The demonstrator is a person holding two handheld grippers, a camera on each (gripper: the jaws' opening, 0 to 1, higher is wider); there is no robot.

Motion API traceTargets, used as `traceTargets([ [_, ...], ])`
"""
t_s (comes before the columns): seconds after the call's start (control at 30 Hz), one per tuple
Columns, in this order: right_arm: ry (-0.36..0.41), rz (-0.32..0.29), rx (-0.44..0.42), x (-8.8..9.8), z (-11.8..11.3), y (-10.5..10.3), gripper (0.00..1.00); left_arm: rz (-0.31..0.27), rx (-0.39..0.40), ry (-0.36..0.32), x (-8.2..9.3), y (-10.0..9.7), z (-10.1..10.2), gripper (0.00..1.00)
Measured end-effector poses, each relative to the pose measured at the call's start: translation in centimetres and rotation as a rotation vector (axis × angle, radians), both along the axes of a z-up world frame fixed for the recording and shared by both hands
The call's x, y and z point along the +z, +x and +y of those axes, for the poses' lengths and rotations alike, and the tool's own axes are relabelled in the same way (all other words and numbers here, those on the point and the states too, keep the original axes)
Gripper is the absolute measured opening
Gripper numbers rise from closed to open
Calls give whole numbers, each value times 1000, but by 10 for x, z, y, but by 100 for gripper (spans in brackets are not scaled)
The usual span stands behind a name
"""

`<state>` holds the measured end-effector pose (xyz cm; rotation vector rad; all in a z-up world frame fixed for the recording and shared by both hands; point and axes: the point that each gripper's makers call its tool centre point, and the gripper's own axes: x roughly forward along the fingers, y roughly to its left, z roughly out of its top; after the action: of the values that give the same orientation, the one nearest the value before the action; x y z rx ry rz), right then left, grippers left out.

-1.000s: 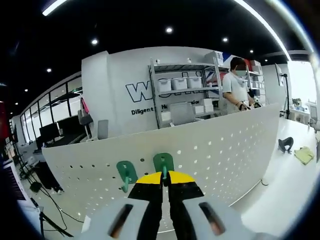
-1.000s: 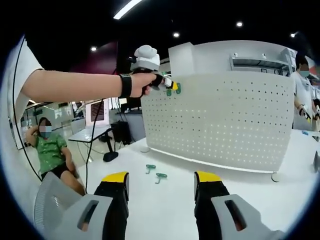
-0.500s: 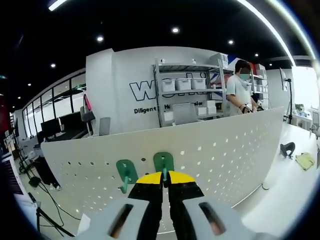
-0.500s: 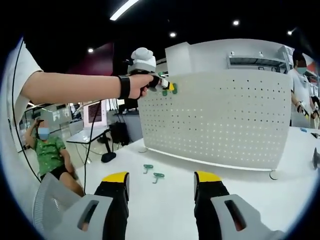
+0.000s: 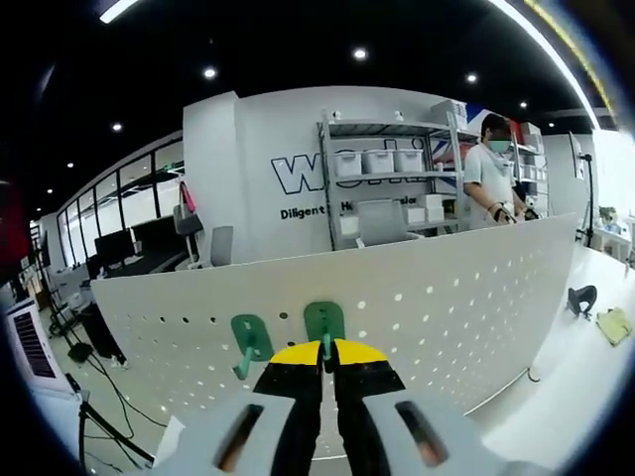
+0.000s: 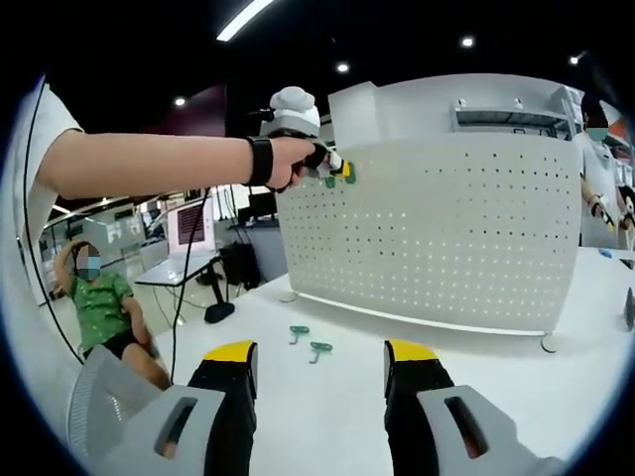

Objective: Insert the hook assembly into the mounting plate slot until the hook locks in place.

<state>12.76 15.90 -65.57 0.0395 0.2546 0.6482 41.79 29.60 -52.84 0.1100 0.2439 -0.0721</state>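
In the left gripper view my left gripper [image 5: 328, 347] is shut on a green hook [image 5: 324, 323], whose back plate rests flat against the white perforated mounting plate [image 5: 446, 307] near its top edge. A second green hook [image 5: 250, 340] hangs on the plate just to the left. The right gripper view shows that left gripper [image 6: 337, 171] held by a hand at the plate's [image 6: 446, 238] upper left corner. My right gripper [image 6: 319, 359] stands open low over the white table [image 6: 327, 407], nothing between its fingers. Two loose green hooks [image 6: 308, 341] lie on the table before the plate.
A person in a white shirt [image 5: 493, 174] stands behind the plate by shelving [image 5: 377, 193]. Another person in green [image 6: 99, 302] sits at the left beyond the table. A dark object [image 5: 579, 297] and a yellow-green cloth [image 5: 615, 325] lie on the table at right.
The left view has swung slightly, shifting the background to the right; the hook stays against the plate in the shut jaws. The right gripper holds still.
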Motion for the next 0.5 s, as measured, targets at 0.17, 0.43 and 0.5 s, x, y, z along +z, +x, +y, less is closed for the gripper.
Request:
traceTargets([
  [0.17,7,4,-12,-2,-4,0,51,0,4,-23,0,-2,1,3],
  [0.43,9,8,-13,-3,-4,-1,51,-40,-32,-79,3,0,2,4],
  [0.5,8,12,-14,-4,-3,-1,51,-47,-42,-83,4,0,1,4],
])
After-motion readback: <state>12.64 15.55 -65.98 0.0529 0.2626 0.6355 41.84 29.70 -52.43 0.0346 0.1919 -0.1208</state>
